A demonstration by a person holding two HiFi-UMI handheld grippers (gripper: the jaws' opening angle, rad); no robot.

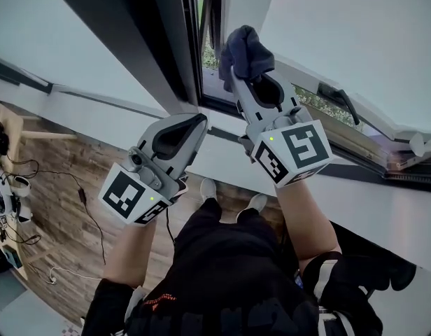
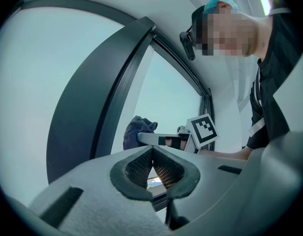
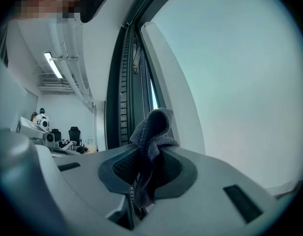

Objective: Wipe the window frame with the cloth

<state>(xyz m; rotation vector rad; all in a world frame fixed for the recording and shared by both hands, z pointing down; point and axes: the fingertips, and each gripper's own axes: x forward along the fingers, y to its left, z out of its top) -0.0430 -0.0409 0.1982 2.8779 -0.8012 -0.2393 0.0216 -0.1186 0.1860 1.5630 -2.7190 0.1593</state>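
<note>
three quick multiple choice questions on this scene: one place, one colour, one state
1. Where is the cloth? A in the right gripper B on the floor C on the sill
2. The cloth's colour? A yellow B dark blue-grey C white
3. The left gripper is: A wide open B shut on a cable C shut, empty

Answers: 1 A, it bunches between those jaws in the right gripper view. 2 B, dark in every view. 3 C, its pads meet with nothing between.
</note>
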